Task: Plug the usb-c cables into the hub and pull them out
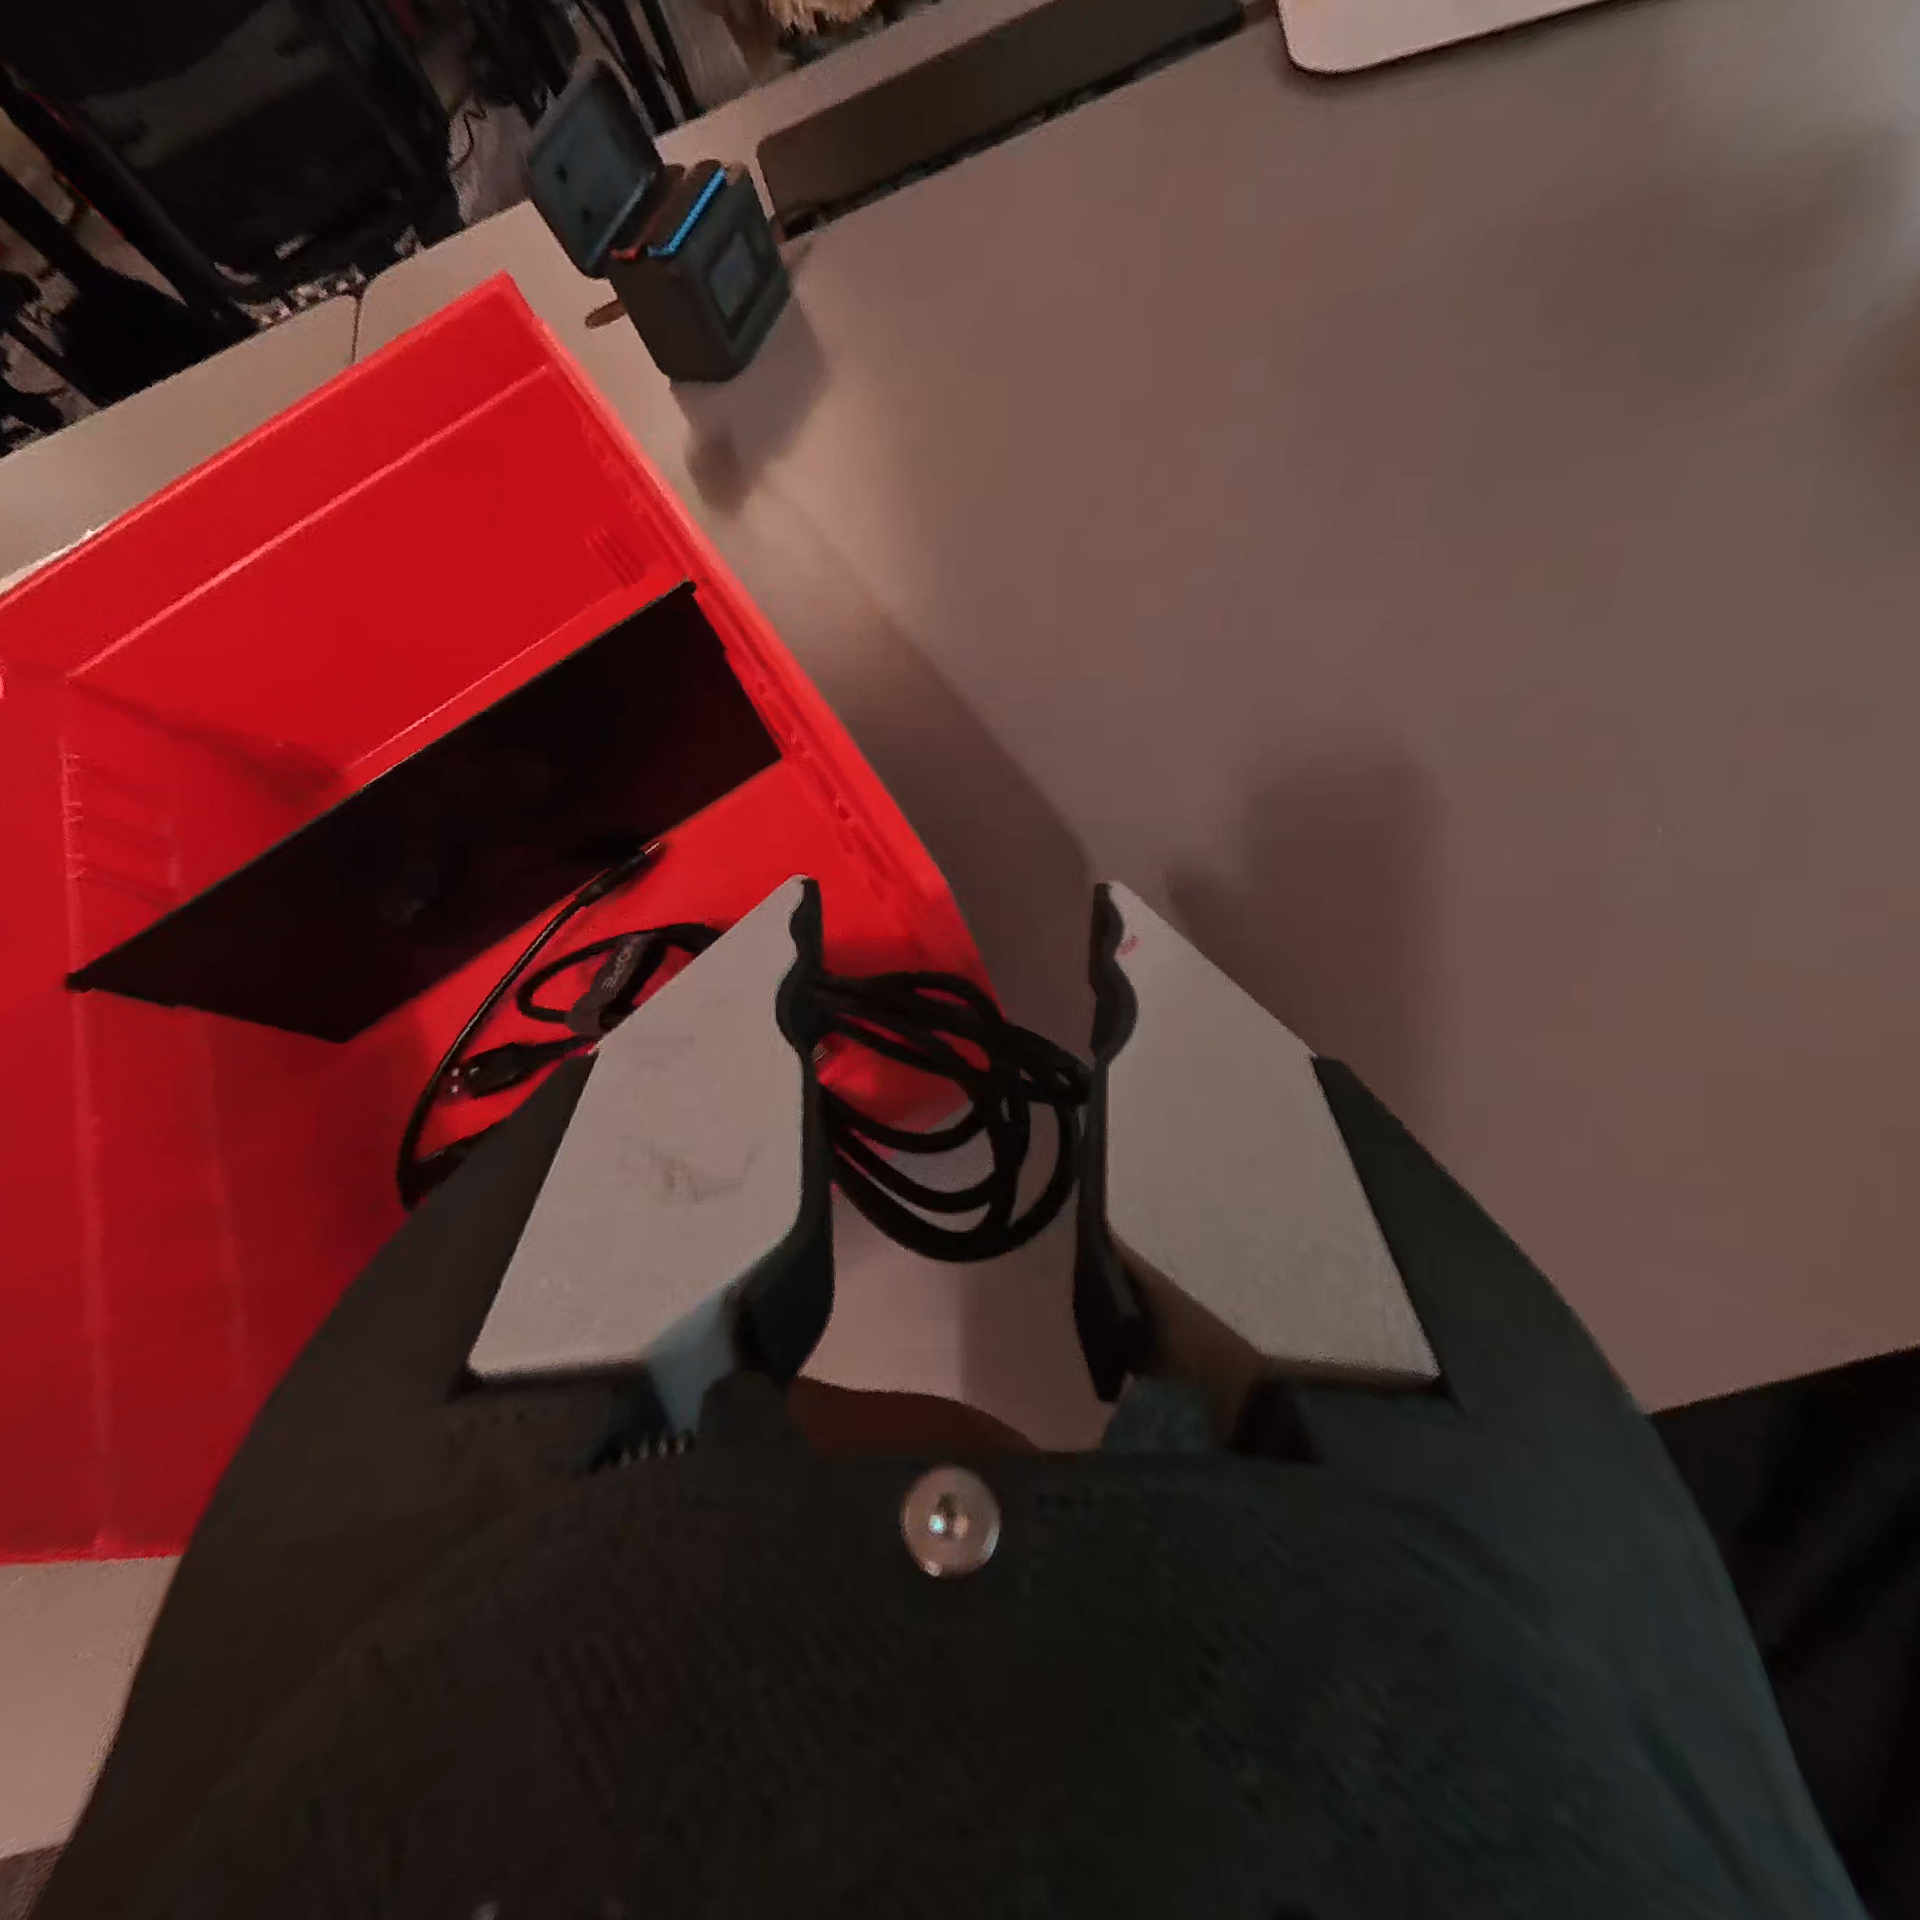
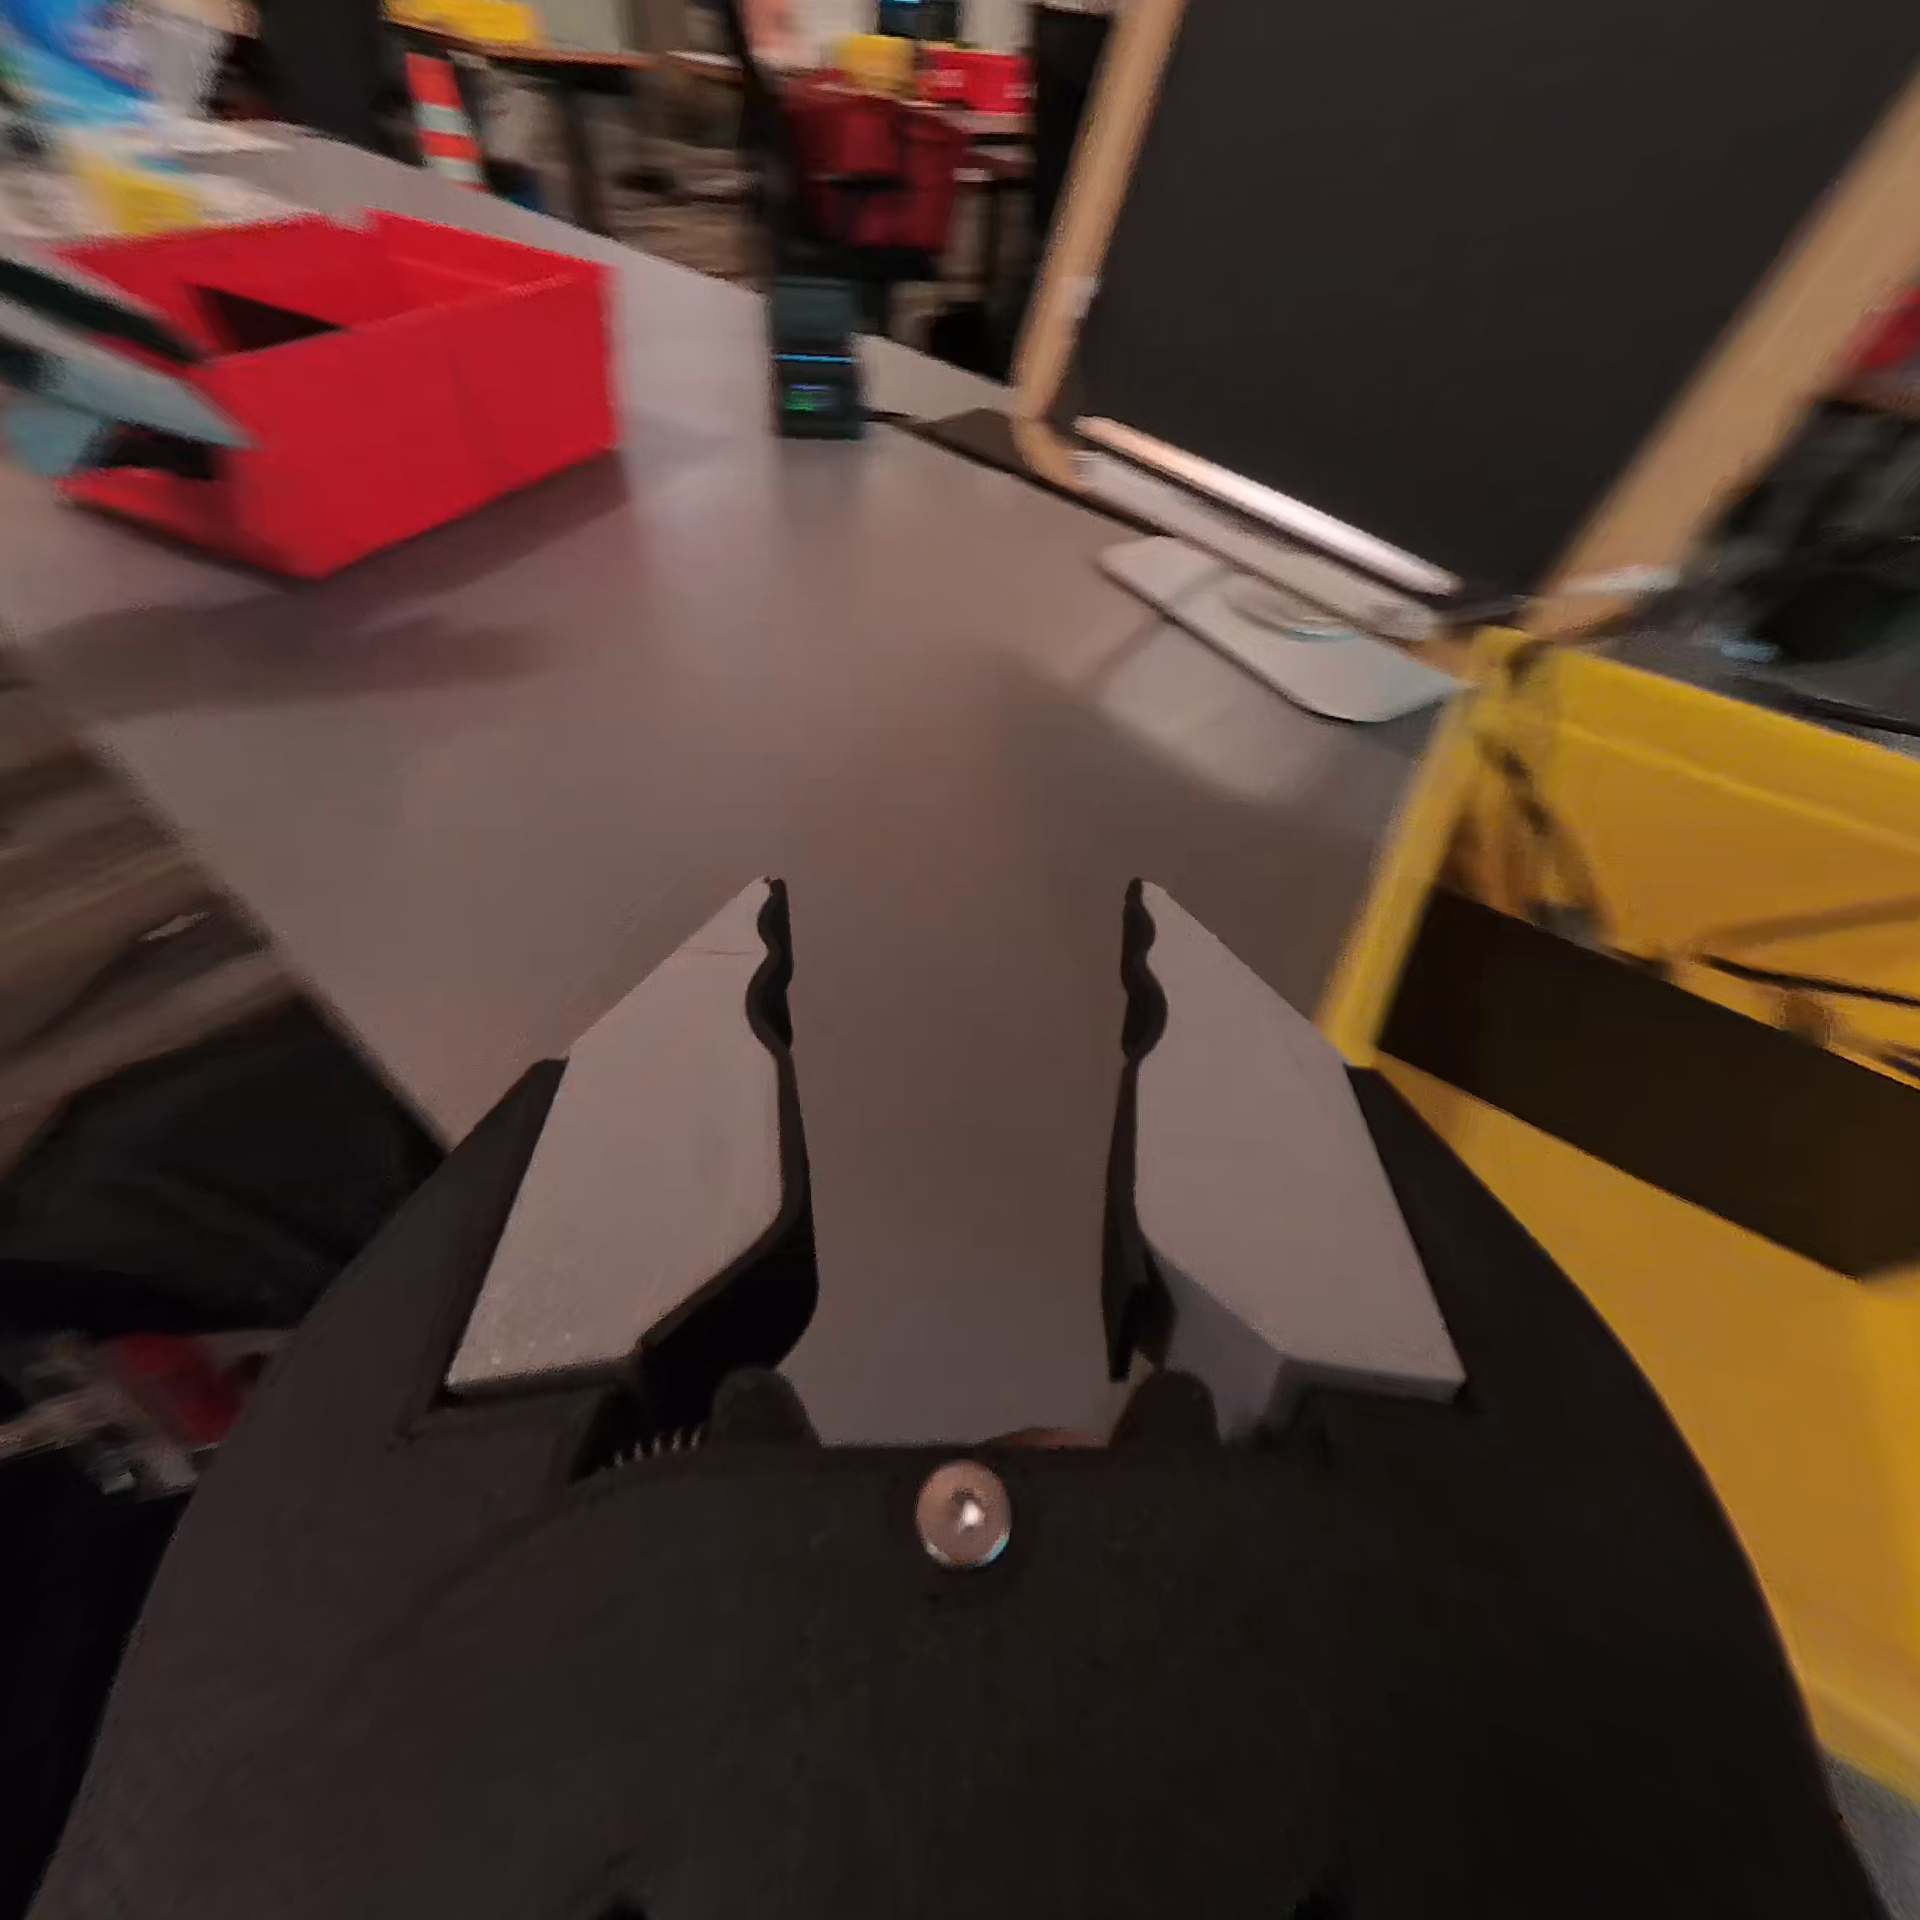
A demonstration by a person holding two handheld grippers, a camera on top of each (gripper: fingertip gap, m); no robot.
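Both hand-held grippers hang open over the grey surface, with the usb-c cables at the red bin's corner.

Nearest us, the left hand-held gripper [image 1: 954,891] spreads its grey fingers wide and grips nothing; between them we see a coil of black usb-c cables [image 1: 940,1091] spilling from the red bin [image 1: 312,540] onto the surface [image 1: 1351,520]. More cable lies inside the bin beside a flat black panel [image 1: 436,831]; we cannot tell which item is the hub. A small dark device [image 1: 696,281] stands near the surface's far edge. The right hand-held gripper [image 2: 956,888] is likewise open and empty above bare surface, with a yellow bin [image 2: 1662,894] close at its right and a monitor [image 2: 1455,260] behind.
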